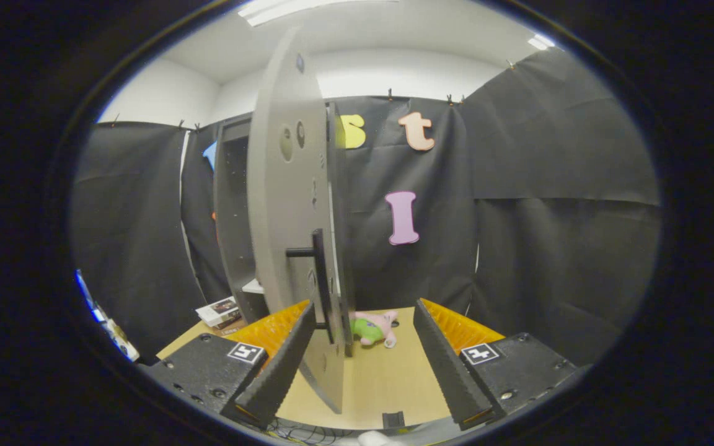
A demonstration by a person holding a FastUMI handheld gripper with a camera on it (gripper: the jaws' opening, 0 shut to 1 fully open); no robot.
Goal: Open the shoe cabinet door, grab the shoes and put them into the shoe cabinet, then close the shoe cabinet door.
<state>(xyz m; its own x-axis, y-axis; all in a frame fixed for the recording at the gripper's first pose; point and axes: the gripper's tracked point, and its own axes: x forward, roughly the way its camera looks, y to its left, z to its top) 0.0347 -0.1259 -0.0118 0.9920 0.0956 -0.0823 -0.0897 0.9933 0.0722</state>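
The gripper (363, 353) stands wide open around the shoe cabinet door (292, 217), which swings edge-on, upright, hiding most of the shoe cabinet (233, 204); its handle (318, 272) perhaps touches one finger.

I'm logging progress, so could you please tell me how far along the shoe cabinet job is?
Done: the cabinet door stands swung open. In hand: the gripper is open, its fingers either side of the door's edge, gripping nothing. Left: fetching shoes, placing them in the cabinet and closing the door; a plush toy lies beyond.
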